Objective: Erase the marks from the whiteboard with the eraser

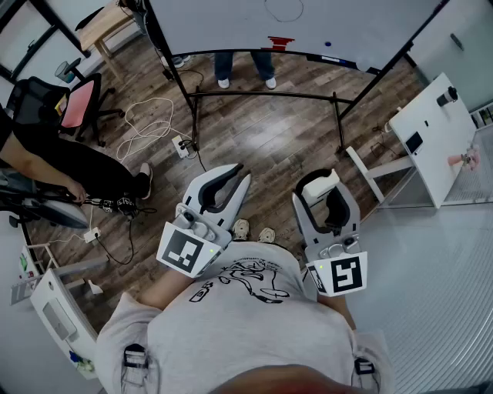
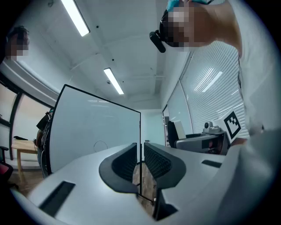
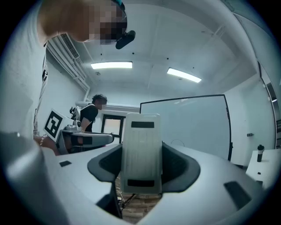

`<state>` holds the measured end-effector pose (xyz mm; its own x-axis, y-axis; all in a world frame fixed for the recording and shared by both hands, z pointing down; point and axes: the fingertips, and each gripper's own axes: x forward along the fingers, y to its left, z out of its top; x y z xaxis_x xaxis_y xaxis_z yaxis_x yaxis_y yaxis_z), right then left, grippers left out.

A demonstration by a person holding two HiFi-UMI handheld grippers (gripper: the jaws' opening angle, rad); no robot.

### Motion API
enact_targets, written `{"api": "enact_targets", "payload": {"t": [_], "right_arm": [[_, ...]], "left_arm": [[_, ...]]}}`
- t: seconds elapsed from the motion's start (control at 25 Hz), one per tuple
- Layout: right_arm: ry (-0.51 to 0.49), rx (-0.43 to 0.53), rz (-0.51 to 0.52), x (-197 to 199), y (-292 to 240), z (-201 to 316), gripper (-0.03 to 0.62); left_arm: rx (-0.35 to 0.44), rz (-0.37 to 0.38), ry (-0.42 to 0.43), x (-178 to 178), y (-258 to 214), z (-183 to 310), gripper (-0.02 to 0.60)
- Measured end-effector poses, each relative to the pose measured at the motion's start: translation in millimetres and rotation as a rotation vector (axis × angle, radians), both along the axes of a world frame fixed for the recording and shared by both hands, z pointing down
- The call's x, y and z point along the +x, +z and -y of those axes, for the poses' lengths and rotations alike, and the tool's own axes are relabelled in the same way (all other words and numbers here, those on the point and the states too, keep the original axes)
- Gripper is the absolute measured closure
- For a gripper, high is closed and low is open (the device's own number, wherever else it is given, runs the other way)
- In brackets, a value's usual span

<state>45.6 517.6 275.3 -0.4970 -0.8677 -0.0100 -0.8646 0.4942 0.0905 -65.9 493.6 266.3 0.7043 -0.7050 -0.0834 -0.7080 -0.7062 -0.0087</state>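
Note:
The whiteboard (image 1: 347,27) stands on a black frame ahead of me, across the wood floor. A thin drawn circle (image 1: 285,9) and red marks (image 1: 281,40) show on it. The circle (image 2: 100,146) also shows in the left gripper view, and the circle (image 3: 178,143) in the right gripper view. My right gripper (image 1: 326,185) is shut on the white eraser (image 3: 141,151), which stands upright between the jaws. My left gripper (image 1: 240,173) is shut with nothing in it, only a thin slit between its pads (image 2: 131,162). Both grippers are held level near my chest, far from the board.
A person in black (image 1: 54,165) sits at the left beside a red-seated office chair (image 1: 77,104). Cables and a power strip (image 1: 181,146) lie on the floor. Another person's feet (image 1: 243,73) show behind the board. A white table (image 1: 431,131) stands at the right.

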Motion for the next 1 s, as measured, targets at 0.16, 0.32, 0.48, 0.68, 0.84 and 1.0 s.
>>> {"api": "enact_targets", "payload": {"t": [0.16,0.32,0.48,0.68,0.84,1.0], "right_arm": [[-0.013,-0.003,0.023,-14,-2,9,0.333],[0.003,0.001,0.007,-27,-1,20,0.333],[0.019,0.007,0.003,-41,0,29,0.333],[0.023,-0.005,0.009,-51,4,40,0.333],[0.035,-0.01,0.01,-52,6,49,0.333],[0.038,-0.006,-0.005,-53,5,59,0.333]], "left_arm": [[0.008,-0.015,0.009,-9,1,9,0.52],[0.02,-0.038,0.014,-24,-1,19,0.52],[0.02,-0.041,0.015,-42,1,29,0.52],[0.015,-0.039,0.018,-53,2,40,0.52],[0.003,-0.034,0.013,-58,7,48,0.52],[0.001,-0.034,0.012,-59,7,58,0.52]]}}
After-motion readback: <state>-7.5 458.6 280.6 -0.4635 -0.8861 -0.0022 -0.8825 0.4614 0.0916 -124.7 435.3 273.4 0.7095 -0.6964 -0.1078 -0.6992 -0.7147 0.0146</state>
